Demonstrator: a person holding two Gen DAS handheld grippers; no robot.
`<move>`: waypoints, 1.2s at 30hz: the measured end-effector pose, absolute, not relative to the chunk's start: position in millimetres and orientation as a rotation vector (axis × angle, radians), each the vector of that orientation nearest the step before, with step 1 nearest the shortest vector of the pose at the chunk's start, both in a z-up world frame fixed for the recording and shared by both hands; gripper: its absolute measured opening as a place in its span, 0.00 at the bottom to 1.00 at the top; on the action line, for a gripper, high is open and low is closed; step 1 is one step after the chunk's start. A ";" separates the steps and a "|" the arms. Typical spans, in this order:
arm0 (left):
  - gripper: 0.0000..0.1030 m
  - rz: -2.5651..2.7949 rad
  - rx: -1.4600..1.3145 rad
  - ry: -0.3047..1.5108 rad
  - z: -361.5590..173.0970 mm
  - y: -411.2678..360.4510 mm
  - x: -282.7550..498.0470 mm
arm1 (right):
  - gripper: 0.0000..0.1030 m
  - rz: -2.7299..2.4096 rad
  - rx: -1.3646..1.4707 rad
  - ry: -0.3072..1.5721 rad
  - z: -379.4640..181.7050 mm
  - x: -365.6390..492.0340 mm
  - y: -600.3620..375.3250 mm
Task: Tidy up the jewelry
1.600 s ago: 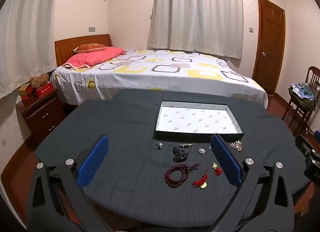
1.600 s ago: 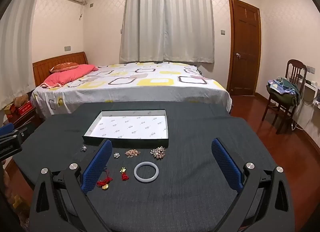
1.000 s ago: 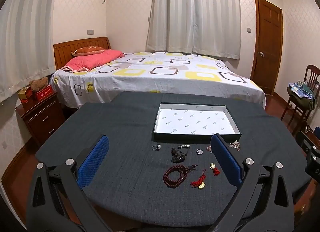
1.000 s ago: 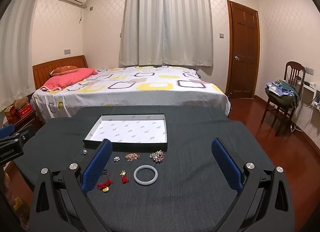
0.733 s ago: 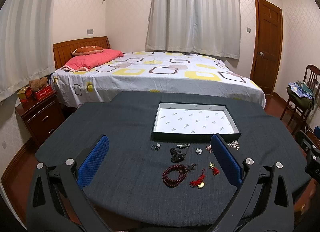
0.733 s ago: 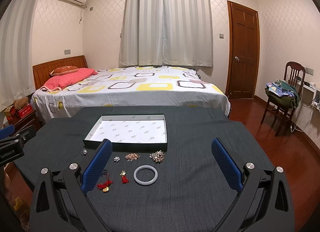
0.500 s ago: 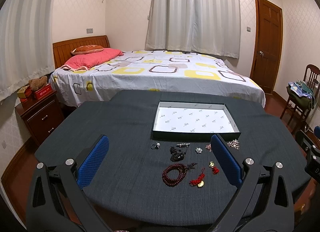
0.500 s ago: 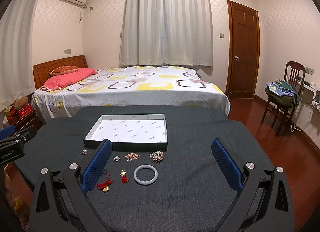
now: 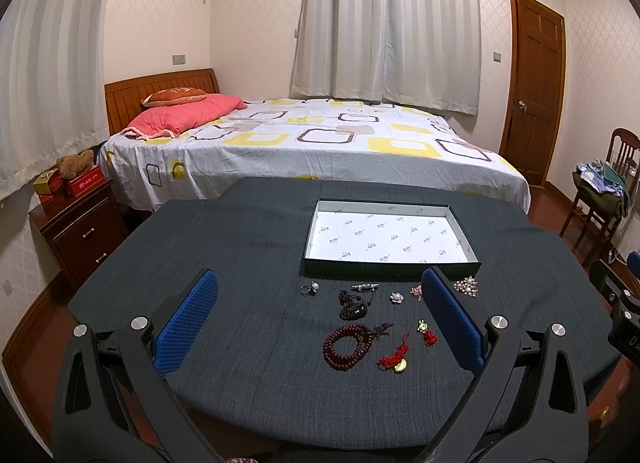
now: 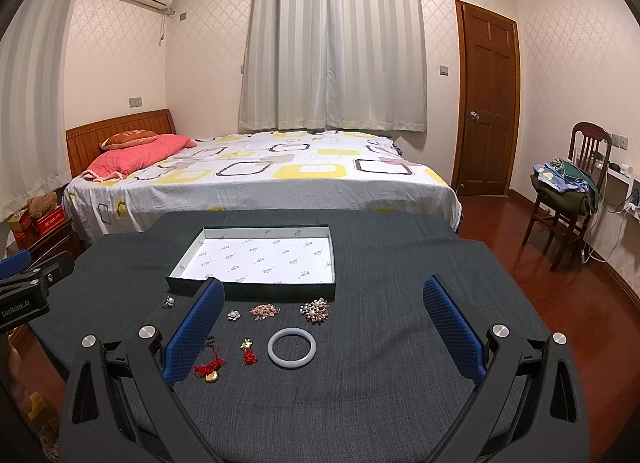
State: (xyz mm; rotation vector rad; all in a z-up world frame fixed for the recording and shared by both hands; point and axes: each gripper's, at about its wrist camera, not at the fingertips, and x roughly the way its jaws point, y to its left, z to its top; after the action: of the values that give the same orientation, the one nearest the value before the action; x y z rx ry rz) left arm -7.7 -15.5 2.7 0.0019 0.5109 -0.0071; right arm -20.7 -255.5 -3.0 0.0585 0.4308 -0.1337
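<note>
1. Your left gripper (image 9: 320, 319) stands with its blue pads spread wide and nothing between them (it is above the table (image 9: 224, 263), touching nothing).
2. Between its fingers lie the red bead bracelet (image 9: 347, 346), the dark carved pendant (image 9: 353, 305) and the red tassel charm (image 9: 394, 359).
3. Your right gripper (image 10: 323, 329) is likewise spread wide and empty.
4. Between its fingers lie the pale bangle (image 10: 292, 347) and the pearl cluster brooch (image 10: 315, 310).
5. The box (image 10: 256, 287) sits just beyond the jewelry, holding none of it.
6. Only the right view shows the bangle; only the left view shows the bead bracelet.
</note>
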 end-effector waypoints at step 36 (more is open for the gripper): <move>0.96 -0.009 0.002 0.518 -0.6 -14.0 -7.4 | 0.94 -0.134 0.058 0.432 -6.1 -20.4 -253.4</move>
State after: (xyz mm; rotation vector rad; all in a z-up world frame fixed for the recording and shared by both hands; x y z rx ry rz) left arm -7.4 -14.0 -0.6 0.0018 0.5183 -0.0088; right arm -20.4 -253.4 -6.1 0.0581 0.4319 -0.1340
